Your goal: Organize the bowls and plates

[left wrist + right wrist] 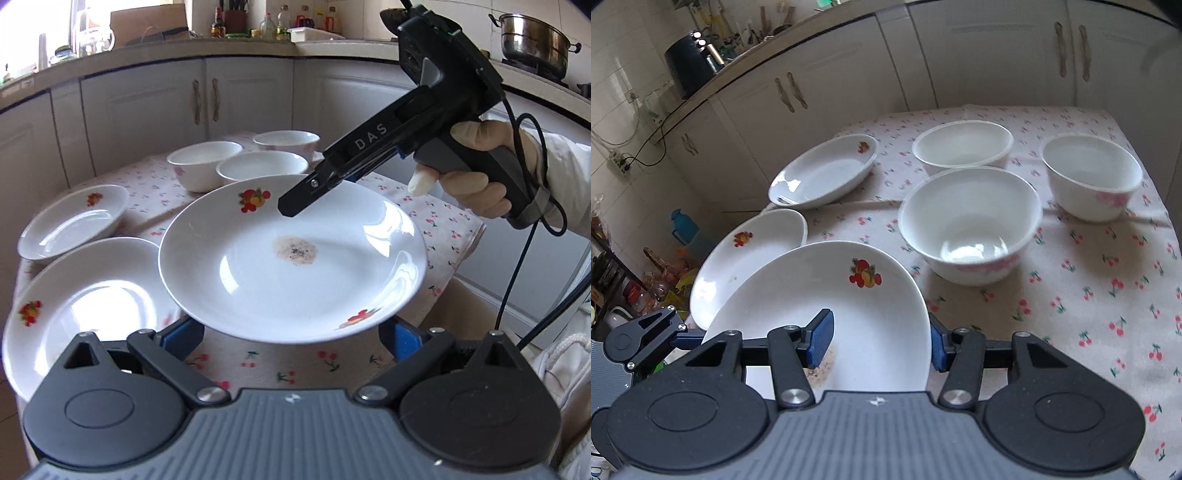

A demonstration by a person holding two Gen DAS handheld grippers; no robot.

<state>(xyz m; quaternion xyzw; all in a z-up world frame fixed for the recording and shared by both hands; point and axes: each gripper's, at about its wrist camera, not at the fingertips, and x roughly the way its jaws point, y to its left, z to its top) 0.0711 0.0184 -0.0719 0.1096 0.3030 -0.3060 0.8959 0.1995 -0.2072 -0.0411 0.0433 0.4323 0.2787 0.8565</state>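
In the left wrist view, a white plate (291, 258) with fruit prints and a brownish stain at its centre is seen lifted above the cherry-print tablecloth (443, 221). Its far rim is pinched by the right gripper (295, 206), whose fingers are closed narrowly on it; the tool is held by a gloved hand (476, 173). The left gripper (291, 332) is spread wide, with its blue pads (184, 332) partly hidden under the plate's near edge; whether the plate is touched by them cannot be told. Two more fruit-print plates (92, 295) (74, 221) are seen on the cloth to the left, the nearer one partly covered by the raised plate. Three white bowls (205, 162) (262, 168) (286, 144) are grouped close together behind.

In the right wrist view, the rim of the stained plate (820, 295) is gripped between the blue pads (822, 338) of the right gripper (879, 343), one pad lying inside the plate and the other outside. Part of the left gripper (646, 339) is seen at the plate's left edge. The other two plates (750, 251) (827, 170) are laid along the left of the cloth (1089, 295), and the three bowls (967, 225) (962, 146) (1093, 177) are set to the right, near one another.
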